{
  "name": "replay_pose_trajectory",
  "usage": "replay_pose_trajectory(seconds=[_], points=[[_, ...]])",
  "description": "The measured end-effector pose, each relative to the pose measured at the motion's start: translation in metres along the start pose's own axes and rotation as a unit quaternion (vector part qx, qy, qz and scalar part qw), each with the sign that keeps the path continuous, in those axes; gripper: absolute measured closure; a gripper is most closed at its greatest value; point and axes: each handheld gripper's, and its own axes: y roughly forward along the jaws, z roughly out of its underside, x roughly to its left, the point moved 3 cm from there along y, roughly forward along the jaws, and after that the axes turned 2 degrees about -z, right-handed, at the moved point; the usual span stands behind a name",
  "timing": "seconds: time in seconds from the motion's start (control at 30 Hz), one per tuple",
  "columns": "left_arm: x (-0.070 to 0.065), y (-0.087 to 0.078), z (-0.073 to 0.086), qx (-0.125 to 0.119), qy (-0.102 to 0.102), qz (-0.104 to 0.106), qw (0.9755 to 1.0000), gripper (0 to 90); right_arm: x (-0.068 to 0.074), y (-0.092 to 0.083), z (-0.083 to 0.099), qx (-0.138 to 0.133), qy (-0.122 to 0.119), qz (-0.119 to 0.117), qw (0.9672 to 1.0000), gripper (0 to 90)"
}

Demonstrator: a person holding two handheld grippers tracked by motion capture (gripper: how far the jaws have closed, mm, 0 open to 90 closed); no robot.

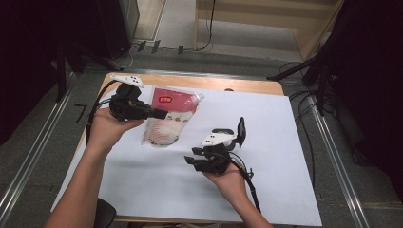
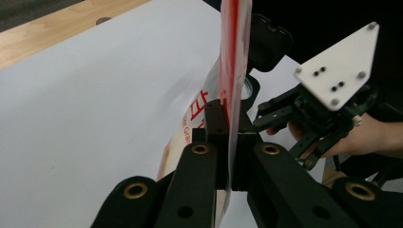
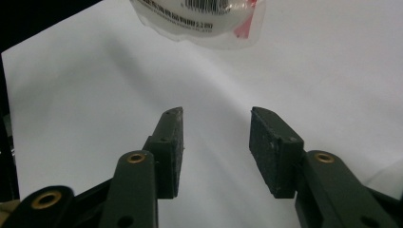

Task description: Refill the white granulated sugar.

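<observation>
**Pouch clamped over a white-covered table**

On a wooden table (image 1: 247,85) under white sheeting (image 1: 266,156), the left gripper (image 1: 159,114) pinches a red-and-clear plastic spouted pouch (image 1: 166,121); its red lettering is unreadable. Right gripper (image 1: 197,160) has empty jaws parted. Grey floor, cables surround.

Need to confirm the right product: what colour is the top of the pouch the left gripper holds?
Red, above a clear, whitish body on the pouch; high view shows it best.
</observation>
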Motion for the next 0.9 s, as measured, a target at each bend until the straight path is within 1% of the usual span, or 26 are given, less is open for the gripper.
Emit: replay_pose_trajectory(seconds=[0.07, 0.1, 0.13, 0.17, 0.2, 0.23, 0.27, 0.3, 0.33, 0.4, 0.5, 0.63, 0.7, 0.73, 0.77, 0.8, 0.83, 0.9], points=[[-0.001, 0.0, -0.001, 0.001, 0.002, 0.0, 1.0, 90.0, -0.001, 0.006, 0.0, 0.005, 0.005, -0.003, 1.0, 55.6], [-0.001, 0.0, -0.001, -0.001, 0.001, 0.001, 1.0, 90.0, 0.0, 0.013, 0.0, 0.008, 0.006, -0.001, 0.9999, 54.6], [-0.001, 0.0, -0.002, -0.001, 0.001, 0.004, 1.0, 90.0, 0.0, 0.013, 0.0, 0.008, 0.006, -0.001, 0.9999, 54.6], [-0.002, 0.001, -0.002, -0.001, 0.0, 0.008, 1.0, 90.0, 0.001, 0.018, 0.0, 0.006, 0.007, -0.001, 1.0, 52.4], [-0.002, 0.001, -0.003, -0.001, 0.001, 0.008, 1.0, 90.0, 0.001, 0.018, 0.0, 0.006, 0.007, -0.001, 1.0, 52.4], [-0.002, 0.002, -0.003, 0.0, 0.003, 0.01, 1.0, 90.0, 0.0, 0.023, -0.001, 0.002, 0.012, 0.0, 0.9999, 51.2], [-0.003, 0.002, -0.003, -0.001, 0.004, 0.01, 0.9999, 90.0, 0.0, 0.025, -0.001, 0.001, 0.013, 0.002, 0.9999, 51.1], [-0.003, 0.004, -0.003, 0.001, 0.007, 0.017, 0.9998, 90.0, 0.0, 0.027, -0.002, 0.002, 0.014, 0.006, 0.9999, 51.1], [-0.003, 0.004, -0.003, 0.001, 0.007, 0.017, 0.9998, 90.0, 0.0, 0.027, -0.002, 0.002, 0.014, 0.006, 0.9999, 51.1], [-0.004, 0.005, -0.003, 0.003, 0.004, 0.025, 0.9997, 90.0, -0.001, 0.032, -0.002, 0.008, 0.005, 0.021, 0.9997, 51.9], [-0.005, 0.006, -0.004, 0.006, 0.006, 0.026, 0.9996, 90.0, -0.003, 0.039, -0.001, 0.008, 0.006, 0.028, 0.9996, 52.6], [-0.006, 0.006, -0.005, 0.008, 0.002, 0.035, 0.9994, 90.0, -0.007, 0.048, -0.002, -0.003, 0.017, 0.031, 0.9994, 53.5], [-0.007, 0.007, -0.005, 0.01, -0.003, 0.035, 0.9993, 90.0, -0.009, 0.052, -0.001, -0.004, 0.02, 0.034, 0.9992, 54.5], [-0.006, 0.007, -0.005, 0.013, -0.009, 0.036, 0.9992, 90.0, -0.009, 0.054, -0.001, -0.004, 0.021, 0.033, 0.9992, 54.7], [-0.006, 0.007, -0.005, 0.017, -0.009, 0.035, 0.9992, 90.0, -0.01, 0.058, 0.0, -0.004, 0.018, 0.04, 0.999, 54.9], [-0.006, 0.008, -0.005, 0.019, -0.009, 0.035, 0.9992, 90.0, -0.01, 0.058, 0.0, -0.004, 0.018, 0.04, 0.999, 54.9], [-0.007, 0.008, -0.004, 0.022, -0.014, 0.04, 0.9989, 90.0, -0.011, 0.061, 0.001, -0.008, 0.02, 0.044, 0.9988, 54.9], [-0.007, 0.009, -0.004, 0.022, -0.014, 0.039, 0.9989, 90.0, -0.011, 0.062, 0.001, -0.011, 0.021, 0.047, 0.9986, 55.0]])
